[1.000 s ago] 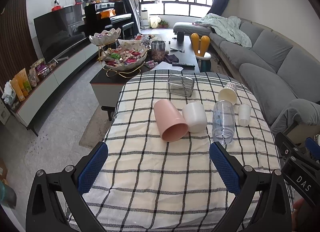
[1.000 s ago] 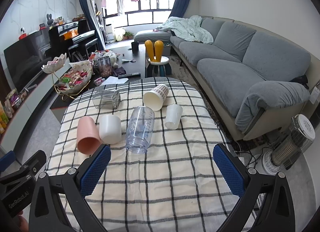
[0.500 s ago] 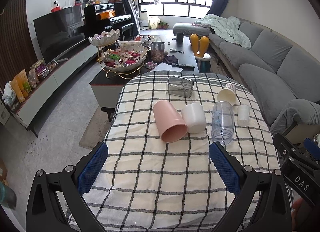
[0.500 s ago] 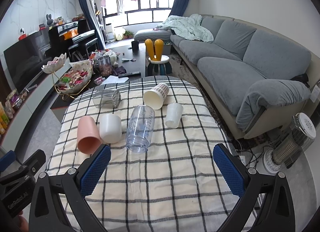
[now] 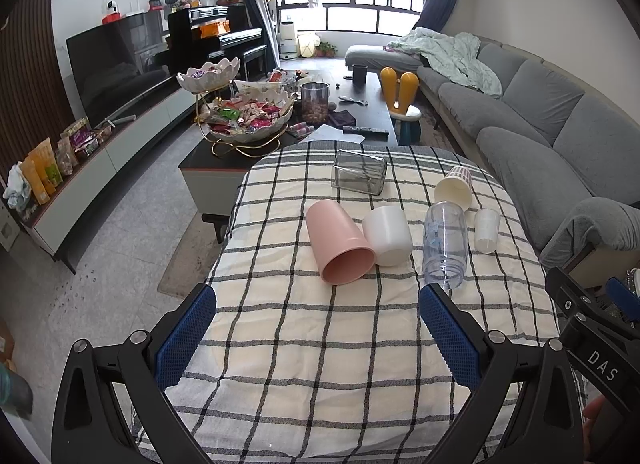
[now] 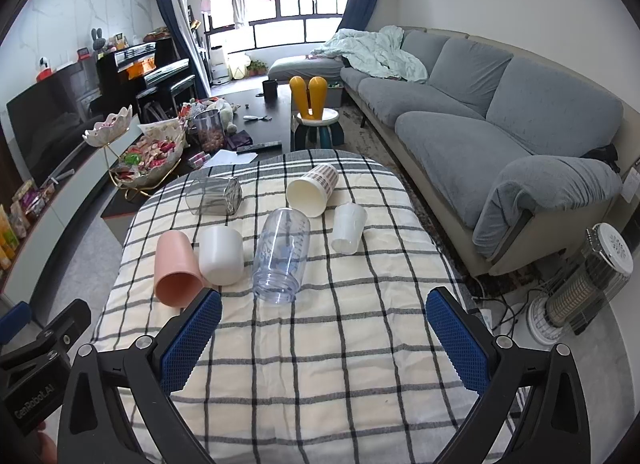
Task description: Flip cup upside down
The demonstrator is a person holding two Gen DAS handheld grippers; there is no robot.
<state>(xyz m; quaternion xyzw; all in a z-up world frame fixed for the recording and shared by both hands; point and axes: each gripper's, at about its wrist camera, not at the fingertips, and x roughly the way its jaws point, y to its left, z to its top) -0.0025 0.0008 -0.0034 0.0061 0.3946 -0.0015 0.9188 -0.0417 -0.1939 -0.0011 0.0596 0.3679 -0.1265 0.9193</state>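
Note:
Several cups lie on their sides on a checked tablecloth (image 5: 320, 344): a pink cup (image 5: 338, 246) (image 6: 176, 270), a white cup (image 5: 388, 234) (image 6: 221, 254), a clear plastic cup (image 5: 444, 250) (image 6: 282, 260), a small translucent cup (image 5: 487, 230) (image 6: 349, 228), a striped paper cup (image 5: 454, 188) (image 6: 312, 192) and a square glass (image 5: 359, 177) (image 6: 214, 196). My left gripper (image 5: 318, 338) is open and empty, short of the pink cup. My right gripper (image 6: 322, 338) is open and empty, short of the clear cup.
A dark coffee table (image 5: 368, 104) with a snack bowl (image 5: 250, 120) stands beyond the table. A grey sofa (image 6: 500, 124) runs along the right. A heater (image 6: 580, 288) stands on the floor at the right. A TV cabinet (image 5: 100, 152) lines the left wall.
Both grippers have drifted very slightly; the cups have not moved. Both stay open and empty.

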